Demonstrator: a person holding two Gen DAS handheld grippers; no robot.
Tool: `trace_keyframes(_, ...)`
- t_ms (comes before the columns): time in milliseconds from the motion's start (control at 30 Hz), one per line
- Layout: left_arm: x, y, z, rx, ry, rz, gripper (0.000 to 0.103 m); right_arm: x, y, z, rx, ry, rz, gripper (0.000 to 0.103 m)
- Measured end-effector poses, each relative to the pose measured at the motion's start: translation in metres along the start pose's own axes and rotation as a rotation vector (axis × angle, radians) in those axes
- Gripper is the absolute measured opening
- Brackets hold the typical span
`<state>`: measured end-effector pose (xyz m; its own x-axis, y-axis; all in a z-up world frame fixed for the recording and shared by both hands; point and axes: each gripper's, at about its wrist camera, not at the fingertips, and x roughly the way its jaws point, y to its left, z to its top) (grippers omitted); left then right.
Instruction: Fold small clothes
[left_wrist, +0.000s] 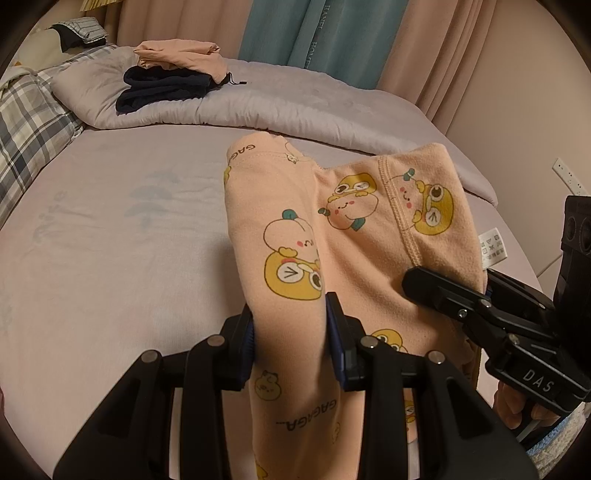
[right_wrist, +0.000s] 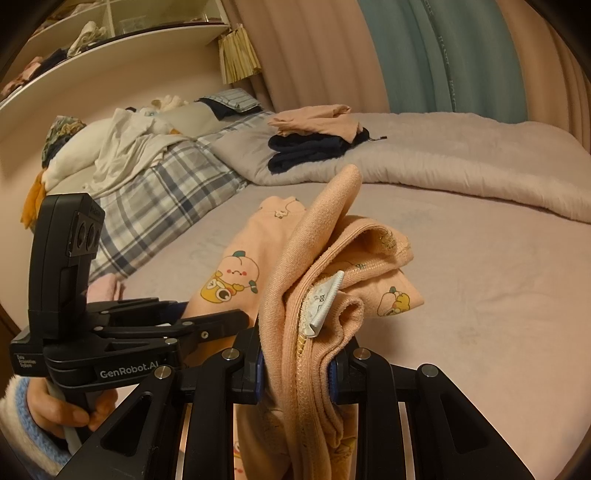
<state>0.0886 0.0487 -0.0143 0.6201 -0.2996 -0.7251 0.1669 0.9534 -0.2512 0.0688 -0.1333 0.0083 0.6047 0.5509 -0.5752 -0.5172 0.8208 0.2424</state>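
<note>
the left gripper (left_wrist: 290, 334) is clenched on a rolled part of the peach garment (left_wrist: 354, 229), the cloth is pressed between its two blue pads. the right gripper (right_wrist: 295, 363) is also clamped on the garment, it pinches a thick bunch of folded edges, and a white care label (right_wrist: 325, 302) sticks out of this bunch just above the pads. the garment has yellow and peach cartoon prints and the word "gagaga". its near part is lifted by both grippers, and its far part lies on the lilac bed sheet (left_wrist: 110, 229). both grippers are close beside each other, each one shows in the other's camera. a hand (right_wrist: 62, 406) with a blue and white sleeve holds the left gripper's handle. far behind, on the grey duvet (left_wrist: 295, 107), there is a pile of folded clothes (left_wrist: 173, 74), a peach one on top of a dark navy one. a plaid pillow (left_wrist: 29, 122) is at the left.
</note>
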Motion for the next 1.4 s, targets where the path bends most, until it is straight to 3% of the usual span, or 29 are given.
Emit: trace_keyframes(1400, 0.059, 0.019, 0.034, 0.019, 0.045, 0.038, 0.033, 0.037, -0.014, 0.008, 0.053, 0.030, -0.013, 0.027)
